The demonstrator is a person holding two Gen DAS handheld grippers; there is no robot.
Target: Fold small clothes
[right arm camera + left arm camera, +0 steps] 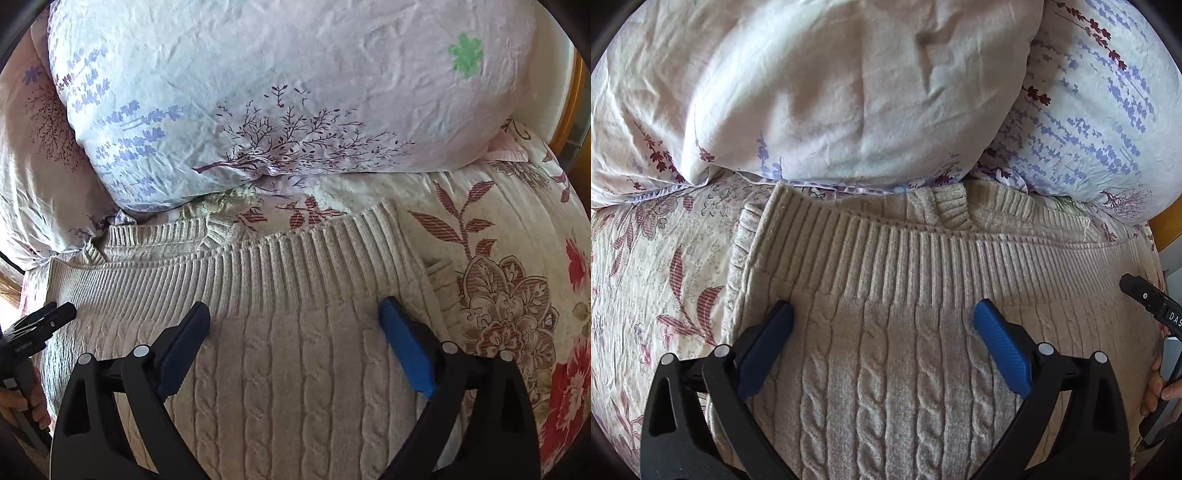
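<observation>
Below both wide-spread tongs (pixel 882 314), beige cable-knit sweater (pixel 886 387), flat on floral bedsheet (pixel 657 258)

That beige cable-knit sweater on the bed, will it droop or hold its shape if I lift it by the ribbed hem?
The sweater is thick, soft knit, so it would probably sag. Its folded layers may slide apart. The chunky cable texture suggests decent grip.
</observation>
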